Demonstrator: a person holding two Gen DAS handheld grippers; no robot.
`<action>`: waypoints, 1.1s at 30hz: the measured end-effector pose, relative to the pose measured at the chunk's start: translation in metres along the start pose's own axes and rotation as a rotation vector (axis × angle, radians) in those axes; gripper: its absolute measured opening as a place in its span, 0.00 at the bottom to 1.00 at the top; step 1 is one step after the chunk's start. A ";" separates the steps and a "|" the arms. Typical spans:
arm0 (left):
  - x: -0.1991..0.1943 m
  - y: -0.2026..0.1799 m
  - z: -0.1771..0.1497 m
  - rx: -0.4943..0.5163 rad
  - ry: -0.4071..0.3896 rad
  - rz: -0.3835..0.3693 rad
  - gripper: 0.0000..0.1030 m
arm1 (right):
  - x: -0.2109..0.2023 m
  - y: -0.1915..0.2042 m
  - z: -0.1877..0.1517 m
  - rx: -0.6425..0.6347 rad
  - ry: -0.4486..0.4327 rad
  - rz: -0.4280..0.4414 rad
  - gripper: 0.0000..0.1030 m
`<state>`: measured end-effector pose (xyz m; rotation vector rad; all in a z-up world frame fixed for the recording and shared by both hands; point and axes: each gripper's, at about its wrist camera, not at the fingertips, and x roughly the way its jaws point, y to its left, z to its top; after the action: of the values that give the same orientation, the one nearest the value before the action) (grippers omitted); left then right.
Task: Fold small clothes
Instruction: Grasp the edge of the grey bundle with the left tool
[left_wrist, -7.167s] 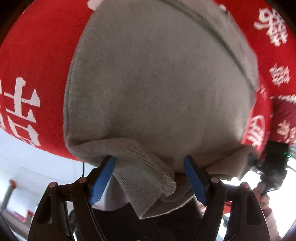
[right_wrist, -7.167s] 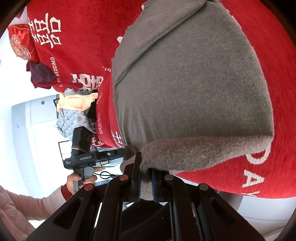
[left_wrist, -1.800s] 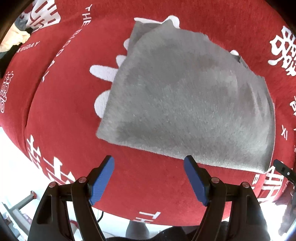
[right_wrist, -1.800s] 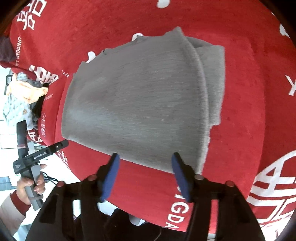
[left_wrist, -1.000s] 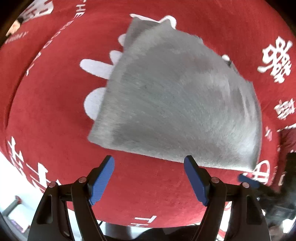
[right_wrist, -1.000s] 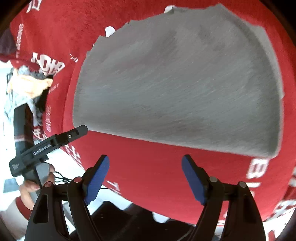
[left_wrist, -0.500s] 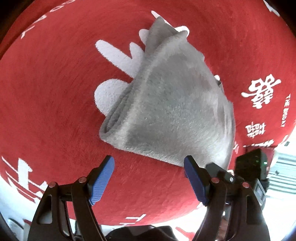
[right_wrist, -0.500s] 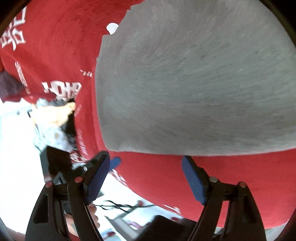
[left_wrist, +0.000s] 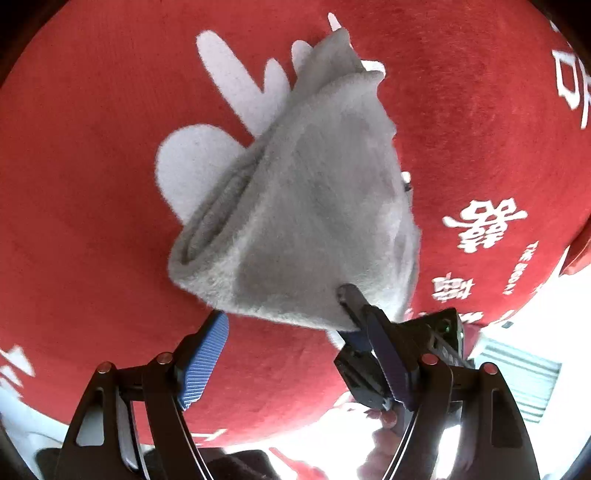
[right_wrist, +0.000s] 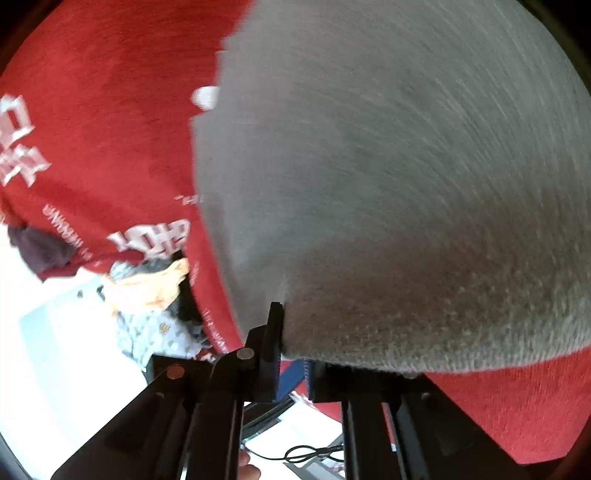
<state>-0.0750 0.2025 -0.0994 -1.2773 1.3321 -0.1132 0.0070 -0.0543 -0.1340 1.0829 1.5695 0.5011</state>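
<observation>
my right claw (right_wrist: 291, 354) just snapped shut on the near edge of the grey garment (left_wrist: 306, 221), lower centre of frame; a sec ago it was wide open. so next fold can start, imo. left claw (left_wrist: 295, 354) open, near the hem, not gripping. garment: fuzzy fleece, thick layered wedge on red plush cloth (left_wrist: 92, 184) w/ white print.

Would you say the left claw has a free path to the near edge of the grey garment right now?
Probably yes: the left claw is open just short of the grey garment, with only bare red cloth between; the right claw pinches another corner.
</observation>
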 end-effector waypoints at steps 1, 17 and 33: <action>0.005 -0.003 0.002 -0.012 -0.015 -0.019 0.76 | -0.004 0.007 0.000 -0.030 0.005 0.014 0.10; 0.034 -0.053 0.037 0.123 -0.232 0.220 0.32 | -0.001 0.024 0.003 -0.142 0.089 -0.062 0.10; 0.042 -0.101 0.007 0.598 -0.363 0.555 0.11 | -0.035 0.144 0.057 -0.594 0.130 -0.424 0.59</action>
<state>0.0018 0.1383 -0.0556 -0.3786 1.1663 0.1026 0.1123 -0.0257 -0.0192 0.2632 1.5611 0.6926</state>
